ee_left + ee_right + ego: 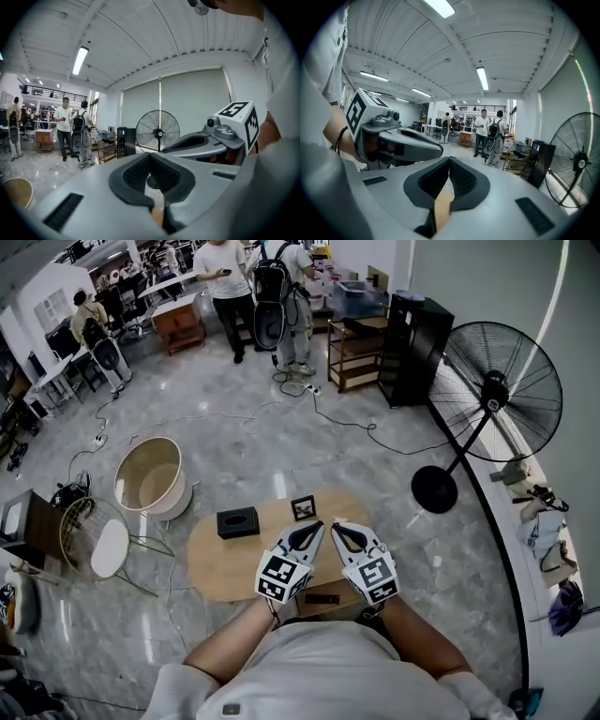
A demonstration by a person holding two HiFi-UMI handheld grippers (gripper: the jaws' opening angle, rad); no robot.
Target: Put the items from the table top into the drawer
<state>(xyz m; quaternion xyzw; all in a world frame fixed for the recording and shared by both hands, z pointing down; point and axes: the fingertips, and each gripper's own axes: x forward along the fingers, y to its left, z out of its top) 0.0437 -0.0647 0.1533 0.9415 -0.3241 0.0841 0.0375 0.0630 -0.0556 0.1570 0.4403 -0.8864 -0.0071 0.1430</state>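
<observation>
Box (237, 521) sits on the left of the round desk (211, 568), with the small square frame (303, 508) just right of it by the far edge. Both are on top, neither stowed. Left tool (319, 526) hovers over the desk just short of the frame, jaws pinched together, nothing in them. Right tool (337, 526) hangs close beside it, likewise closed and empty. Under them at the near edge is a wooden front with a dark slot, the drawer (328, 607) I'd say, though I can't tell if it's open. So this looks like the approach, first pick not made. Next call: spread one tool's jaws and come down on the frame, the nearest item.
</observation>
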